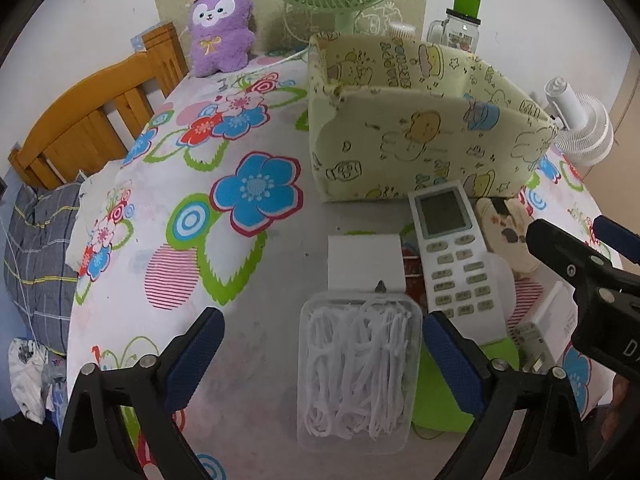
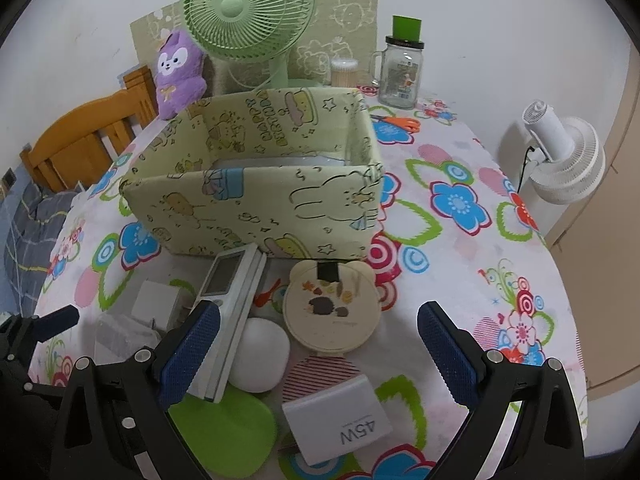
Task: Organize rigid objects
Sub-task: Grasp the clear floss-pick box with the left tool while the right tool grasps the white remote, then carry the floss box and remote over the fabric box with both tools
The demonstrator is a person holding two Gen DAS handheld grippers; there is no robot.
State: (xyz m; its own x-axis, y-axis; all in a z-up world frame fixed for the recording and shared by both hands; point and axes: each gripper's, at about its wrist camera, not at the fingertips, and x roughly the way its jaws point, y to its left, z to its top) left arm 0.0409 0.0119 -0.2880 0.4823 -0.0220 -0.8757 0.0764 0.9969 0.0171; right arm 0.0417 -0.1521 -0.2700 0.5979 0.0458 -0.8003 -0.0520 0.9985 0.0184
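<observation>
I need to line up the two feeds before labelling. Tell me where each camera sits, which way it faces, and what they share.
Left wrist: on the left gripper, facing the floss box, remote and fabric bin; its open fingers and the right gripper show.
Right wrist: on the right gripper, facing the charger, round case and bin; its open fingers show.
Shared: bin, remote, green fan, purple plush.

L gripper jaws wide apart, clear floss-pick box between them, untouched. White remote just right; patterned box far.
</observation>
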